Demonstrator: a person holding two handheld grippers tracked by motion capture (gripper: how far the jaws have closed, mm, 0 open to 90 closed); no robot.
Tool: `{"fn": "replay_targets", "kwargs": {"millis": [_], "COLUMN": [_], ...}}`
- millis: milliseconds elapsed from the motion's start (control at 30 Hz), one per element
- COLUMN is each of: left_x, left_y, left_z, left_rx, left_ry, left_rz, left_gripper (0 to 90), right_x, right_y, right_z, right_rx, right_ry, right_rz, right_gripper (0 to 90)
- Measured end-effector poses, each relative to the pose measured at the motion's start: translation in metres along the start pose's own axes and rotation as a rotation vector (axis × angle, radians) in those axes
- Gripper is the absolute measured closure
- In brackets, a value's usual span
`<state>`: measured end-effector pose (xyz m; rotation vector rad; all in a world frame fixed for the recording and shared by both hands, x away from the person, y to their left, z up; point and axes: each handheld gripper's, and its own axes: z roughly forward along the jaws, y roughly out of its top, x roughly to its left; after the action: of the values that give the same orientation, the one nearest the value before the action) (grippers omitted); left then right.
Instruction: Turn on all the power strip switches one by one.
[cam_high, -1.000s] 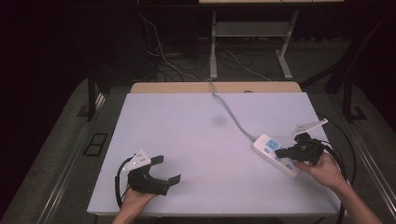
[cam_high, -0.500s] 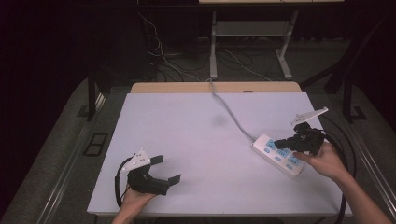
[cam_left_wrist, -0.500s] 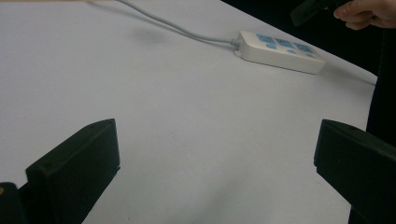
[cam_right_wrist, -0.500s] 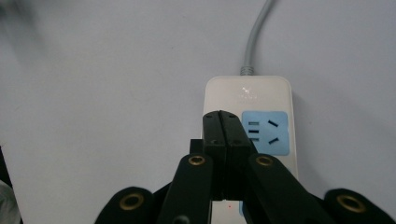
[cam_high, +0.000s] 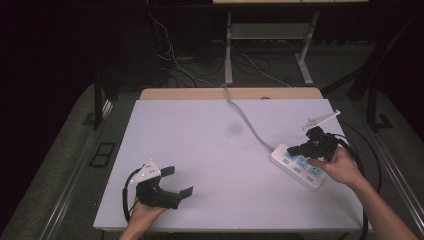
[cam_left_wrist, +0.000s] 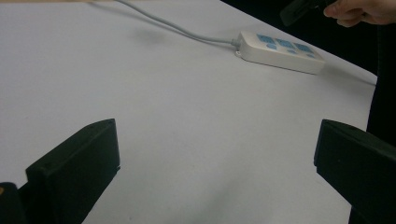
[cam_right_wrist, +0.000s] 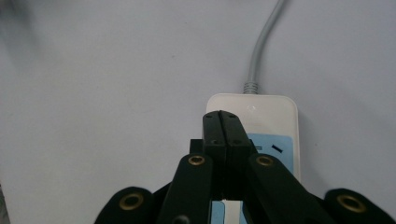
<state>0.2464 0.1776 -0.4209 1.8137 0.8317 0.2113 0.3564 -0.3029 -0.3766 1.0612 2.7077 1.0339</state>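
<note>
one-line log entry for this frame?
left gripper: open, idle on table | right gripper: shut, empty, above power strip near cord end | strip: flat, right side of table

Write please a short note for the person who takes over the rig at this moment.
Right gripper: jaws shut with nothing between them, above the cable end of the power strip.
Left gripper: open, empty, low over the table at its near left.
Power strip: flat near the right edge, its cable running to the far edge.
Done: nothing visible. Left: probably pressing or handling the strip.
</note>
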Motion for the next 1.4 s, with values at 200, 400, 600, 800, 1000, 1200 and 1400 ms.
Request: {"fn": "replay_targets", "kwargs": {"millis": [200,400,600,800,1000,1200,1400], "left_x": [0.0,0.0,0.0,0.0,0.001,0.0,0.0], "left_y": [0.0,0.0,0.0,0.0,0.0,0.0,0.0], "left_z": [0.0,0.0,-0.001,-0.001,-0.001,-0.001,0.0], "left_rx": [-0.003,-0.002,-0.006,-0.005,-0.005,-0.001,0.002], "left_ry": [0.002,0.001,0.002,0.002,0.002,0.002,0.001], "left_rz": [-0.003,0.001,-0.002,-0.002,0.0,0.003,0.003], "left_gripper": [0.0,0.0,0.0,0.0,0.0,0.0,0.0], "right_x": [-0.003,-0.005,-0.007,-0.008,-0.01,-0.012,-0.012], "right_y": [0.001,0.0,-0.002,-0.003,-0.007,-0.01,-0.012], "right_z": [0.008,0.014,0.021,0.027,0.032,0.031,0.031], "right_rx": [0.023,0.042,0.062,0.073,0.088,0.072,0.064], "right_ry": [0.004,0.013,0.019,0.027,0.032,0.033,0.034], "right_rz": [0.002,0.007,0.013,0.025,0.032,0.04,0.044], "right_gripper": [90.0,89.9,89.8,89.7,89.8,89.9,89.9]}}
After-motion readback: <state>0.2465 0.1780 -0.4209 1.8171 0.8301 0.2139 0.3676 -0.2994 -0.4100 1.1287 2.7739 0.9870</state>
